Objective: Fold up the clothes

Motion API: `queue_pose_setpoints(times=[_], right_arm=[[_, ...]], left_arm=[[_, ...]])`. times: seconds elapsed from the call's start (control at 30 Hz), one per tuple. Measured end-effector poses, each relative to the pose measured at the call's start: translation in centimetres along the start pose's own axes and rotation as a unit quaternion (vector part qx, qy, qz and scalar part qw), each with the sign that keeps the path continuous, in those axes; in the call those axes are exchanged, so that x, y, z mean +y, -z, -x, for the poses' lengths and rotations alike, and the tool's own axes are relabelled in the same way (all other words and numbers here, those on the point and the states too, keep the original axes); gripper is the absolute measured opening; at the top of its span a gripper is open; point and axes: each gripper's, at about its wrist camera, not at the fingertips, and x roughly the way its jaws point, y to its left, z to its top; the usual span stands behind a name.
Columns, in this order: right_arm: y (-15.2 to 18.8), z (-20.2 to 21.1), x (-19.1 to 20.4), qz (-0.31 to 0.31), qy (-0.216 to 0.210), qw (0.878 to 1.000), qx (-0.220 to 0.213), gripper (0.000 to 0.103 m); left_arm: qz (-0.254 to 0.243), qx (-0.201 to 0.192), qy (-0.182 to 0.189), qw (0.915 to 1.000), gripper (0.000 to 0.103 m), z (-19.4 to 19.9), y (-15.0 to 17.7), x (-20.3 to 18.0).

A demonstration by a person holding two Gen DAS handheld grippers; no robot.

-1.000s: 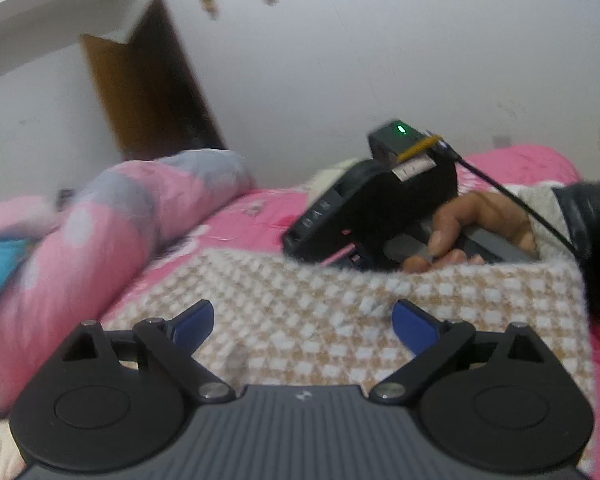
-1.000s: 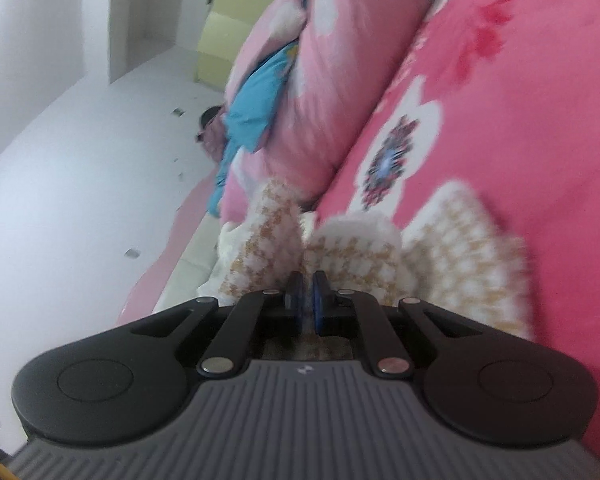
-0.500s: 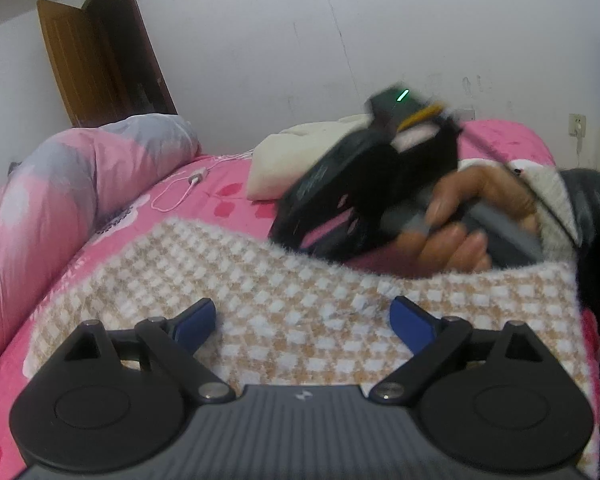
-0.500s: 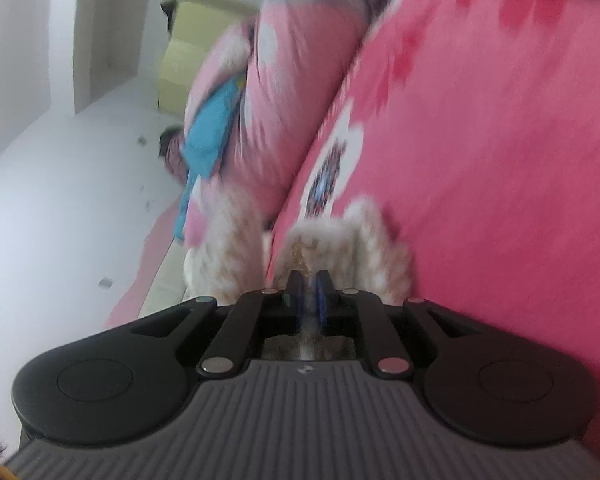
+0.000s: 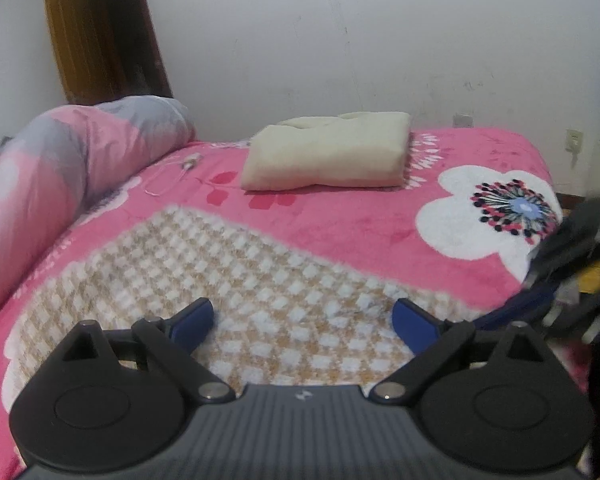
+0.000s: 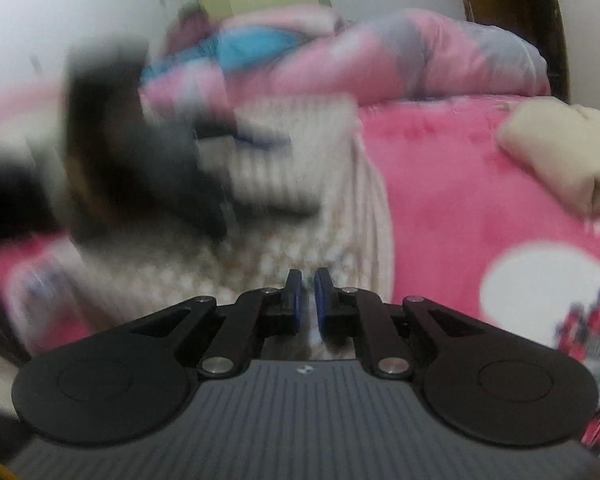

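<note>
The checked garment lies spread on the pink bedspread, under the left gripper, whose jaws stand wide apart. The right gripper is nearly closed; whether it pinches cloth is unclear. A dragged edge could bunch the fold. No writing is readable.

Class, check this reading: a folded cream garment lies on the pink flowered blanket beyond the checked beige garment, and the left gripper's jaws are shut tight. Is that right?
Not quite. The left gripper has its jaws wide apart above the checked beige garment, as the left wrist view shows. The rest stands: the folded cream garment lies on the pink flowered blanket beyond it.
</note>
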Motion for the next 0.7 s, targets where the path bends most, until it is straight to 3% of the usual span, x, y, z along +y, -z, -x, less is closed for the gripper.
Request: queue_pose_setpoints(times=[0.17, 0.27, 0.33, 0.43, 0.47, 0.53, 0.7], right_arm=[[0.7, 0.0, 0.1, -0.04, 0.01, 0.999, -0.003, 0.006], [0.8, 0.1, 0.9, -0.029, 0.02, 0.999, -0.001, 0.006], [1.0, 0.5, 1.0, -0.03, 0.021, 0.999, -0.003, 0.006], [1.3, 0.8, 1.1, -0.027, 0.022, 0.999, -0.008, 0.006], [1.4, 0.8, 1.1, -0.028, 0.022, 0.999, -0.009, 0.006], [1.6, 0.9, 1.0, -0.035, 0.022, 0.999, -0.01, 0.006], [1.7, 0.8, 1.0, -0.043, 0.021, 0.999, -0.014, 0.006]], left_arm=[[0.098, -0.039, 0.015, 0.9943, 0.096, 0.4, -3.0, 3.6], [0.098, -0.001, -0.045, 0.9942, 0.095, -3.3, -4.9, 5.4], [0.126, 0.056, -0.078, 0.9873, 0.093, -6.6, -5.3, 6.8], [0.199, 0.147, -0.064, 0.9668, 0.093, -11.6, -3.8, 9.1], [0.215, 0.161, -0.056, 0.9618, 0.093, -12.5, -3.2, 9.5], [0.232, 0.17, -0.046, 0.9567, 0.093, -13.1, -2.6, 9.9], [0.229, 0.158, -0.051, 0.9591, 0.093, -12.2, -2.9, 9.8]])
